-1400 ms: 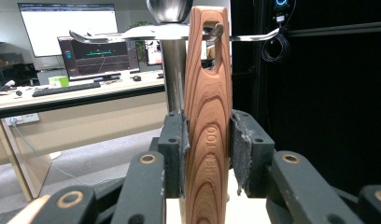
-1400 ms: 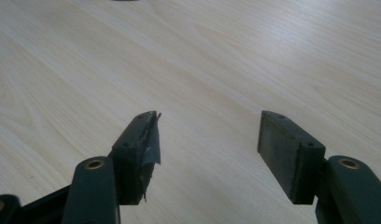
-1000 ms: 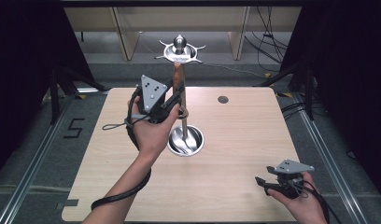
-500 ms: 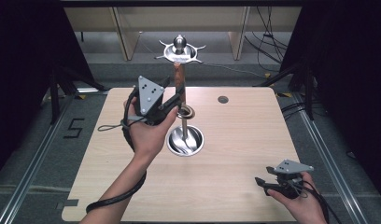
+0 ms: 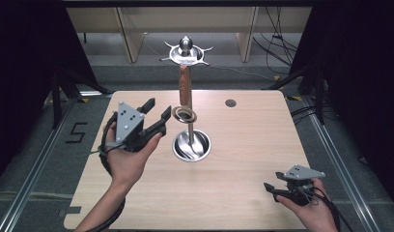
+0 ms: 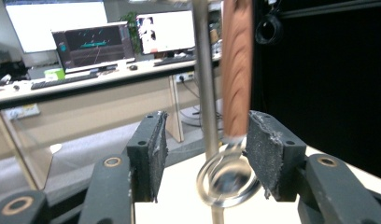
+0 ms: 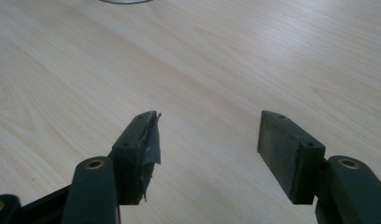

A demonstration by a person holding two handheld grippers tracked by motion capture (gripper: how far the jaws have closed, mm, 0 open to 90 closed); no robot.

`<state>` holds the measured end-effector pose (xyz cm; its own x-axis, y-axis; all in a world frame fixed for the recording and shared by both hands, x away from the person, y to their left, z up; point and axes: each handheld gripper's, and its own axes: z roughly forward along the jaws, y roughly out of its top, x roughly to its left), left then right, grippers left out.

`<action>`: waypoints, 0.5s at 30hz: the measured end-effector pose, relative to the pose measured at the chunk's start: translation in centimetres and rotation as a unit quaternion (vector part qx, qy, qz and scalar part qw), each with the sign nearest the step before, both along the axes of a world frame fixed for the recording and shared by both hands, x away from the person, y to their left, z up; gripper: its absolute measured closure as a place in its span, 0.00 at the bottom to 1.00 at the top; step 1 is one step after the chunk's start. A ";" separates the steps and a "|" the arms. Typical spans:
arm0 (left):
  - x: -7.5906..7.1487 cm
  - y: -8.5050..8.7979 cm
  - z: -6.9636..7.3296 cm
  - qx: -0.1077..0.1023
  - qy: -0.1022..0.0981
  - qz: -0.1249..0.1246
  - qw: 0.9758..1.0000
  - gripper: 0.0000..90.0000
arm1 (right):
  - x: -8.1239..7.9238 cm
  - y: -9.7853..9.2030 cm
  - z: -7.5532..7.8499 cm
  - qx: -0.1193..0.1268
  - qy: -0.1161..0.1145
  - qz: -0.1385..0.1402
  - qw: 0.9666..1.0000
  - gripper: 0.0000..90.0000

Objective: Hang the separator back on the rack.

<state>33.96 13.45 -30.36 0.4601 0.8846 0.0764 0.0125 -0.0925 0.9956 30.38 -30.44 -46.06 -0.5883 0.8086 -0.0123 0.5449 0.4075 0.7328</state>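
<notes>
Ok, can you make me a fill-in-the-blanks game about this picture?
1. The wooden handle hangs from a metal ____.
2. The stand's round base sits on the wooden ____.
3. The left gripper has its jaws ____, with nothing pressed between them.
4. The right gripper hovers low over the table's ____ edge.

Missing words: stand; table; open; near

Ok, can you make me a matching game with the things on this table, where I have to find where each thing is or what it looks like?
Things:
1. left gripper
2. right gripper
3. wooden handle
4. round metal base

Clues:
A. hangs on the tall stand, brown
B. rests near the table's front right corner, jaws open over bare wood
C. shiny, sits in the middle of the table
D. held up beside the stand's thin rod, jaws open

Pairs: 1-D, 2-B, 3-A, 4-C
</notes>
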 end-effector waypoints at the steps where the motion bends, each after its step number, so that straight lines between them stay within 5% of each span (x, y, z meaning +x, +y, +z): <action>1: -0.2 0.4 -0.3 0.001 0.003 0.003 1.000 0.52 | -0.1 0.1 0.0 0.001 0.004 -0.002 1.000 0.43; 15: -2.3 3.7 -4.4 0.018 0.028 0.034 0.999 0.51 | 0.0 0.1 -0.1 -0.003 0.001 -0.001 1.000 0.43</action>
